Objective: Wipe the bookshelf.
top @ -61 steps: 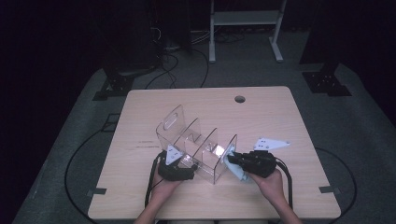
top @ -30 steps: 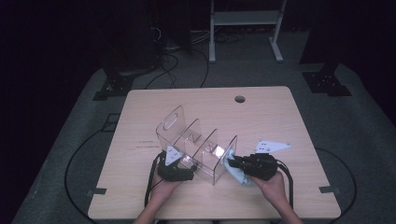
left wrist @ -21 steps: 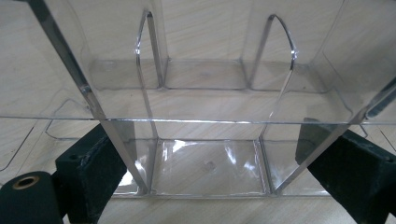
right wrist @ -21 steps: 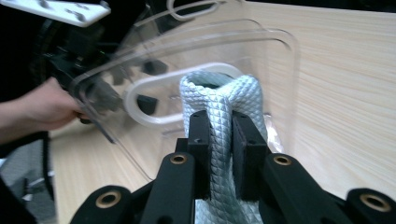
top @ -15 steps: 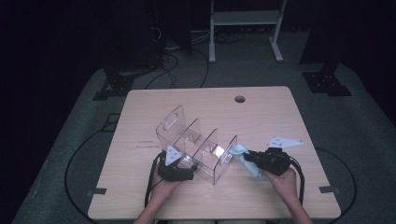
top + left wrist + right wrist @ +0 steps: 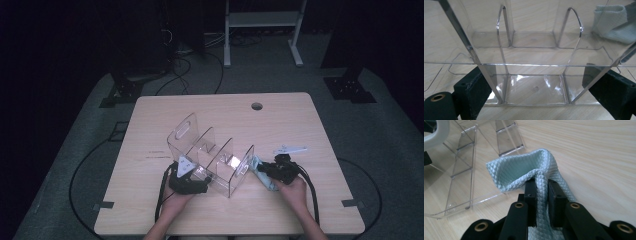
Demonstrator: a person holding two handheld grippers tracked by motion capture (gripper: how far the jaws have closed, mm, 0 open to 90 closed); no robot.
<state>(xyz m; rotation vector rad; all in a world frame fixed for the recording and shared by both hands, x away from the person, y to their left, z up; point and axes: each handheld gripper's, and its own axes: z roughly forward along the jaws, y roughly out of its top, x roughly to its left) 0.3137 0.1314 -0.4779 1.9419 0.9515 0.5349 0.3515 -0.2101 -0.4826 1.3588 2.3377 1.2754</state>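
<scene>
A clear acrylic organizer [image 6: 215,159] with several dividers stands mid-table. My left gripper [image 6: 201,184] grips its near end, and in the left gripper view the organizer [image 6: 534,55] sits between the wide-set pads [image 6: 474,87] of my left gripper [image 6: 541,83], which press on its outer walls. To its right, my right gripper [image 6: 266,173] is shut on a pale blue waffle-weave cloth [image 6: 261,175]. In the right gripper view my right gripper [image 6: 541,187] pinches a fold of the cloth [image 6: 521,170], which lies on the wood against the corner of the organizer [image 6: 466,170].
A small white flat piece [image 6: 290,149] lies on the table just beyond the right hand. A round cable hole [image 6: 256,106] sits near the far edge. Cables trail from both grippers off the near edge. The floor around is dark.
My right gripper has shifted a little to the right and down toward the tabletop, taking the cloth with it. The left gripper and the organizer have stayed put.
</scene>
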